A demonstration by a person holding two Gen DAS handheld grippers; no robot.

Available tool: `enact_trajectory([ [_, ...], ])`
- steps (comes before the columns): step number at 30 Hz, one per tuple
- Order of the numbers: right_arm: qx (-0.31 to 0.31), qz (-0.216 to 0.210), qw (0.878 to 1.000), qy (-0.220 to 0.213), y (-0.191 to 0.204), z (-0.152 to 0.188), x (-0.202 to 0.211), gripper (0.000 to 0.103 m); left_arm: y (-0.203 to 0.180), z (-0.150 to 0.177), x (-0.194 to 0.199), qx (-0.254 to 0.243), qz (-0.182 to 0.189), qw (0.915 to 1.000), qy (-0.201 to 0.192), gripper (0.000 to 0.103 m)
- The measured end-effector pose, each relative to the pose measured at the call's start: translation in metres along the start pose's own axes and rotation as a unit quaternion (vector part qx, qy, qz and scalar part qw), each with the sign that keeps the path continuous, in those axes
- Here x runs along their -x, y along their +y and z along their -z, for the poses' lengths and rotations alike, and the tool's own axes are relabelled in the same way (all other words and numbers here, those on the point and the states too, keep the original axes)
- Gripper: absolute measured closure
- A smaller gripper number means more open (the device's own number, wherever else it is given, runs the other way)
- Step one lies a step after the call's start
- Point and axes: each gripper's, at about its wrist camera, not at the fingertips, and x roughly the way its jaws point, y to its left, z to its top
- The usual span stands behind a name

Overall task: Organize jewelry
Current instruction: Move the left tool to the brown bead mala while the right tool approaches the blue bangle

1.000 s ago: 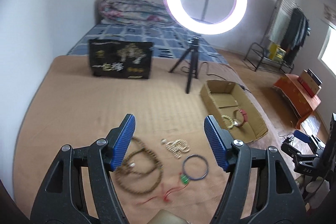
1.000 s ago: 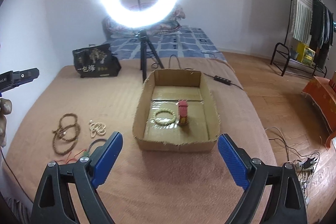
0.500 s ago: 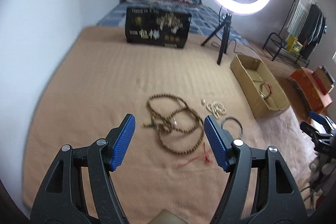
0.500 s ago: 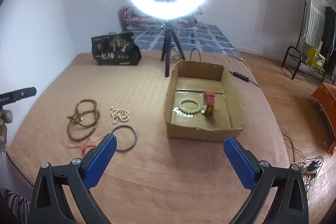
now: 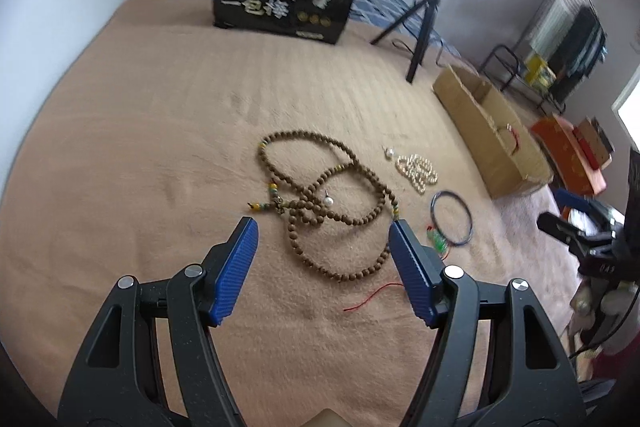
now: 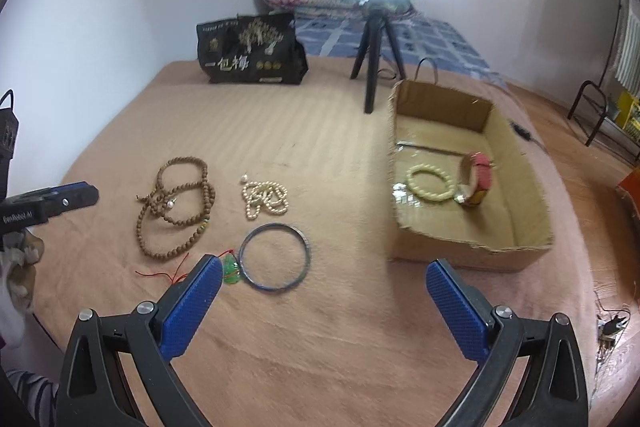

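Jewelry lies on the bed [image 6: 320, 347]: brown beads [image 6: 176, 207] leftmost, pearls [image 6: 266, 199], a bangle [image 6: 275, 257] with what may be a green pendant [image 6: 231, 268], then the box [image 6: 516, 247]; left hand-held gripper [image 5: 323, 235] and right hand-held gripper [image 6: 324, 275] hover released

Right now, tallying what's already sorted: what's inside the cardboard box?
Inside the cardboard box lie a cream bead bracelet and a red-strapped watch. Its near wall hides the floor strip just behind it.
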Motion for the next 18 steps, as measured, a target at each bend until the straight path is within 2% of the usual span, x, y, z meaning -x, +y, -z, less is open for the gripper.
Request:
enact_trajectory([
  [4, 0.008, -0.009, 1.0, 0.016, 0.008, 0.002, -0.02, 0.0, 0.002, 0.005, -0.025, -0.007, 0.004, 0.9999, 0.014, 0.033],
  [7, 0.004, -0.02, 0.999, 0.033, 0.009, 0.005, -0.033, 0.0, 0.007, 0.006, -0.039, -0.001, 0.009, 0.9997, 0.025, 0.044],
  [13, 0.013, -0.028, 0.998, 0.061, 0.019, 0.004, -0.057, 0.0, 0.012, 0.007, -0.055, -0.004, 0.01, 0.9995, 0.029, 0.044],
  [15, 0.021, -0.029, 0.997, 0.066, 0.025, 0.002, -0.064, 0.0, 0.012, 0.008, -0.059, -0.006, 0.011, 0.9993, 0.035, 0.054],
  [18, 0.022, -0.017, 0.996, 0.08, 0.031, -0.001, -0.076, 0.0, 0.011, 0.007, -0.063, -0.013, 0.007, 0.9993, 0.036, 0.055],
])
